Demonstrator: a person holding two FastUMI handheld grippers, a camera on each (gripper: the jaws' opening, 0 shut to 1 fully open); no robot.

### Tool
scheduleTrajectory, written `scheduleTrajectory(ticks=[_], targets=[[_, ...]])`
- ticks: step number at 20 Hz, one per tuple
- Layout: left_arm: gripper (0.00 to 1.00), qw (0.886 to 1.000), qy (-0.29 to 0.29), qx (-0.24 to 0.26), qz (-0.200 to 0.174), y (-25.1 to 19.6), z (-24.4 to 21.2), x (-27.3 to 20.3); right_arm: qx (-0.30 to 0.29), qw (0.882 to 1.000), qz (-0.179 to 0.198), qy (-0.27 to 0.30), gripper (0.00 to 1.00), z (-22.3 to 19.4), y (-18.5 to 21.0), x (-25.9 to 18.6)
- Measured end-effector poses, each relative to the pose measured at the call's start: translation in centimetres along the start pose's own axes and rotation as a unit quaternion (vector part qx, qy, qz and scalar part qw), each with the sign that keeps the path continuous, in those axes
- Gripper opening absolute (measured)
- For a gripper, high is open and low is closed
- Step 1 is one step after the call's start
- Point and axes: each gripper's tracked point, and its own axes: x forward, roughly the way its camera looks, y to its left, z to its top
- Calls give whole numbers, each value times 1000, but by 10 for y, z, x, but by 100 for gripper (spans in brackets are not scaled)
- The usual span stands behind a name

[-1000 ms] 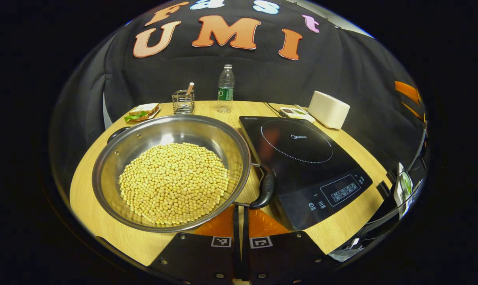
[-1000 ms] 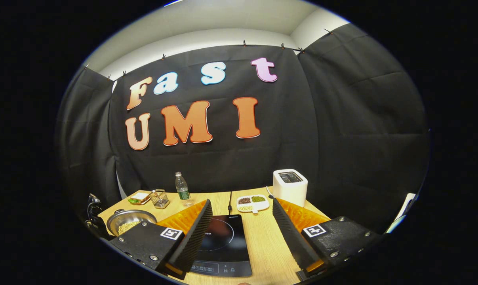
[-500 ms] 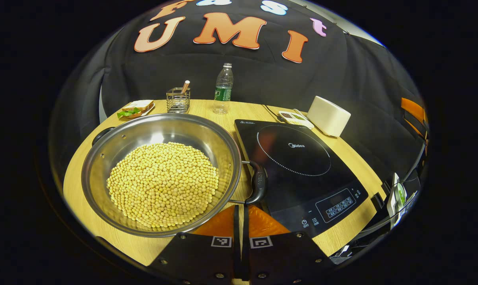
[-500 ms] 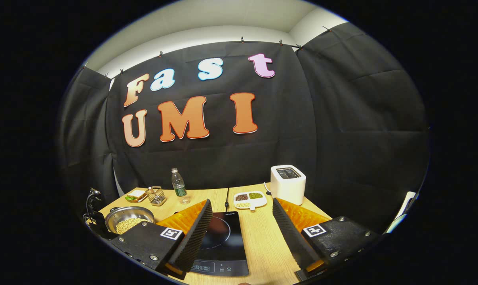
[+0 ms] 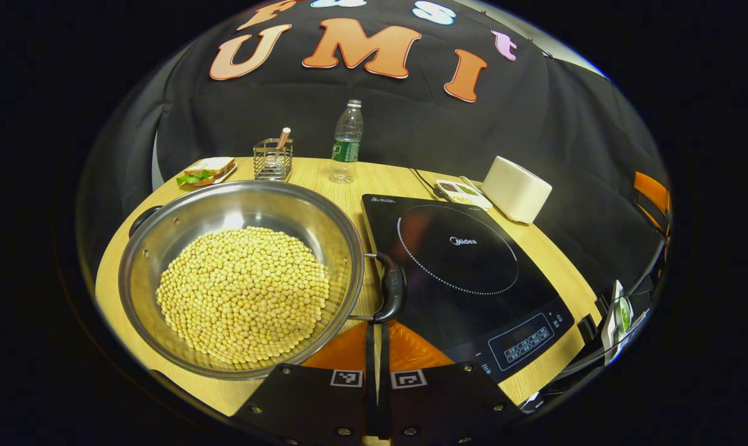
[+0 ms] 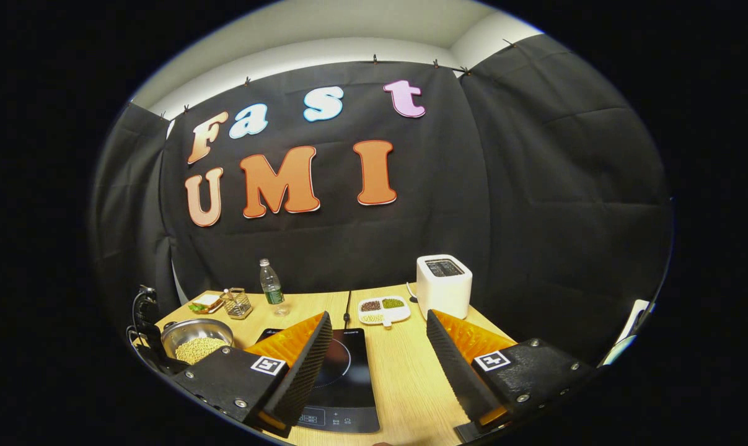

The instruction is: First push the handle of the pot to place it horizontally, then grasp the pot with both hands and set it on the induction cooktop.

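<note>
Now | left hand-held gripper (image 5: 377,347) fingers together beside pot (image 5: 240,275) handle (image 5: 391,287) (touching unclear) | right hand-held gripper (image 6: 378,347) apart, raised

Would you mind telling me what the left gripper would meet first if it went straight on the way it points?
Probably the pot's near handle: it sits just ahead of the shut left gripper, beside the pot, though depth is unclear.

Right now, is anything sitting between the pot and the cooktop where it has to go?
Nothing visible. The pot sits right beside the cooktop on the table, its near handle against the cooktop's edge. The bottle and toaster stand farther back.
</note>
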Motion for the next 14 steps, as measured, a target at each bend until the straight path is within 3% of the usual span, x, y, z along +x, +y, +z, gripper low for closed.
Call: scheduleTrajectory(ticks=[12, 13, 14], targets=[[2, 1000, -3, 13, 13, -4, 18, 21, 0, 1000, -12, 13, 95, -10, -17, 15], [2, 1000, -2, 12, 13, -3, 19, 22, 0, 1000, -13, 15, 100, -11, -17, 16], [2, 1000, -2, 11, 12, -3, 20, 22, 0, 1000, -14, 16, 95, -12, -18, 17]])
